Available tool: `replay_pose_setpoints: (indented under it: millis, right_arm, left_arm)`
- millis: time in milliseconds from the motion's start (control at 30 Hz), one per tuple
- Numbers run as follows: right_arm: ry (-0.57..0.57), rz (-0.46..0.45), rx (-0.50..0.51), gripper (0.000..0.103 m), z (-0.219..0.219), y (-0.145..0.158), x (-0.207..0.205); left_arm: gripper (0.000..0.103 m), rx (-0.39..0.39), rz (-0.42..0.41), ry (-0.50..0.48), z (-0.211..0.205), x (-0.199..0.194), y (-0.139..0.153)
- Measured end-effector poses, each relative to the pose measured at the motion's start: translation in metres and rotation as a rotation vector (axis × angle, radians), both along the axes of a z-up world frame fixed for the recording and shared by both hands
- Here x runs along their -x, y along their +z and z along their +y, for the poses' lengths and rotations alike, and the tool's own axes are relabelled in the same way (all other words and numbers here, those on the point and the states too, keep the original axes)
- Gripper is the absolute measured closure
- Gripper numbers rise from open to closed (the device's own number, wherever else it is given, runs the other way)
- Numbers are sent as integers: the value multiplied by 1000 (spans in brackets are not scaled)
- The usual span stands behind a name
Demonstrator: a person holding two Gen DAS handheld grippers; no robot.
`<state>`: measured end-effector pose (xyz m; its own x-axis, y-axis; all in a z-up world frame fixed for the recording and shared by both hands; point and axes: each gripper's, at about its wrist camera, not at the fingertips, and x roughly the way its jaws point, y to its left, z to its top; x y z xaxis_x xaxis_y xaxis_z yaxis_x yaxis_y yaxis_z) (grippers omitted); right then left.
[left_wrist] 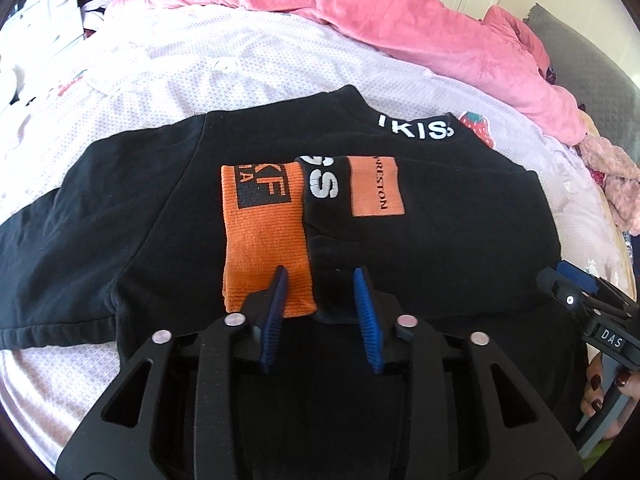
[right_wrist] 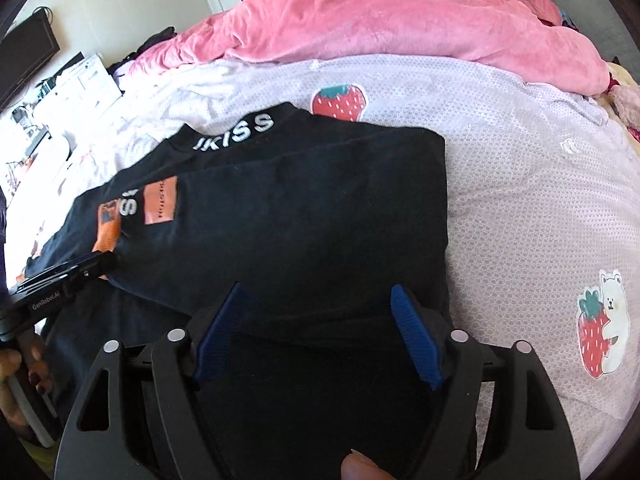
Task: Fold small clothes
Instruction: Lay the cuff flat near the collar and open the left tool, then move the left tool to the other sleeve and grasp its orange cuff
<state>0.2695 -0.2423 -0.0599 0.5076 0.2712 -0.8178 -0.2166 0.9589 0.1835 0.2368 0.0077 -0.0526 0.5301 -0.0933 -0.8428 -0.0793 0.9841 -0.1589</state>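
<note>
A black top (left_wrist: 440, 248) lies spread on the bed, its collar lettered in white (left_wrist: 416, 130). One sleeve is folded in over the body, and its orange cuff (left_wrist: 264, 240) lies beside an orange patch (left_wrist: 376, 188). My left gripper (left_wrist: 320, 280) hovers open at the cuff's near end, its left fingertip over the orange knit and its pads pressing nothing. In the right wrist view my right gripper (right_wrist: 316, 292) stands wide open over the near edge of the black top (right_wrist: 300, 208). The left gripper (right_wrist: 96, 264) shows at the orange cuff (right_wrist: 107, 228), and the right gripper (left_wrist: 576, 292) shows at the garment's right side.
The lilac bedsheet (right_wrist: 540, 200) carries strawberry prints (right_wrist: 338, 102). A rumpled pink blanket (right_wrist: 380, 28) runs along the far side. White drawers (left_wrist: 40, 12) stand far left, a grey cushion (left_wrist: 580, 48) far right. A hand with dark nails (left_wrist: 608, 388) holds the right gripper.
</note>
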Motion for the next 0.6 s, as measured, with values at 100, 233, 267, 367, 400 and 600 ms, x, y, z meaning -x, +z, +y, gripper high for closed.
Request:
replay_pose_setpoints:
  millis: [100, 233, 267, 367, 400, 600]
  right_arm:
    - [11, -20, -12, 19, 2, 7, 3]
    - [14, -43, -31, 12, 4, 15, 4]
    - [13, -52, -34, 12, 4, 18, 5]
    - [-3, -70, -42, 11, 5, 23, 6]
    - [-6, -73, -47, 11, 5, 24, 6]
    - [7, -115, -48, 11, 20, 34, 17]
  left_arm:
    - [58, -2, -13, 9, -1, 5, 6]
    - [37, -1, -28, 16, 2, 9, 14]
    - [32, 1, -34, 19, 3, 11, 16]
    - [20, 4, -52, 35, 9, 16, 24]
    - [19, 4, -60, 40, 11, 18, 26]
    - [10, 3, -117, 94, 29, 39, 38]
